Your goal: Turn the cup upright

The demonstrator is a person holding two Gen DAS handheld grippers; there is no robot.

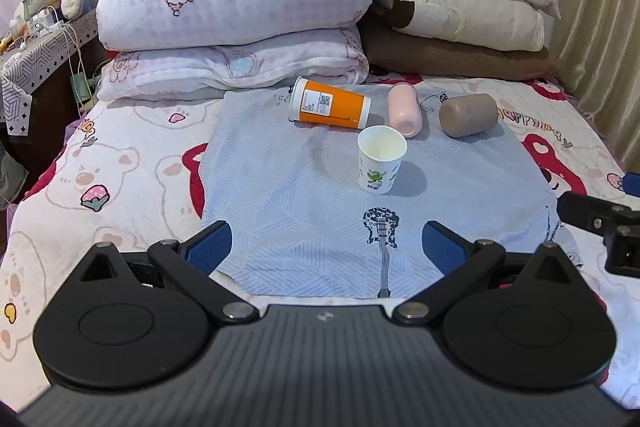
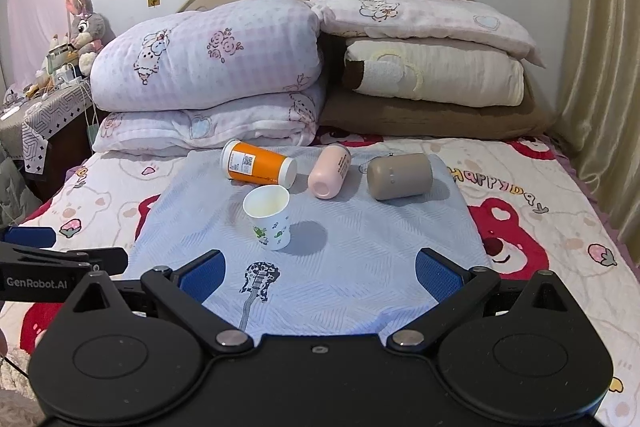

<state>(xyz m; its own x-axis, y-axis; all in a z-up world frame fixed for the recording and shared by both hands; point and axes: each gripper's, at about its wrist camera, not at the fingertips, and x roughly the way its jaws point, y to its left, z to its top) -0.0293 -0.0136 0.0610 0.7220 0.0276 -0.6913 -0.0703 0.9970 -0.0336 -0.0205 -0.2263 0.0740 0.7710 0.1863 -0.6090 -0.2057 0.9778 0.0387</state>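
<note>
paper cup (image 1: 380, 159) upright, empty | orange cup (image 1: 330, 104) on side | both tongs released

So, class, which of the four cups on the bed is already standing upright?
The white paper cup, mouth up; the orange cup, pink cup and grey cup lie sideways.

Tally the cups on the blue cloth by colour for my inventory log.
Orange cup: 1, on its side
Pink cup: 1, on its side
Grey-brown cup: 1, on its side
White paper cup: 1, upright
Total: 4
</note>
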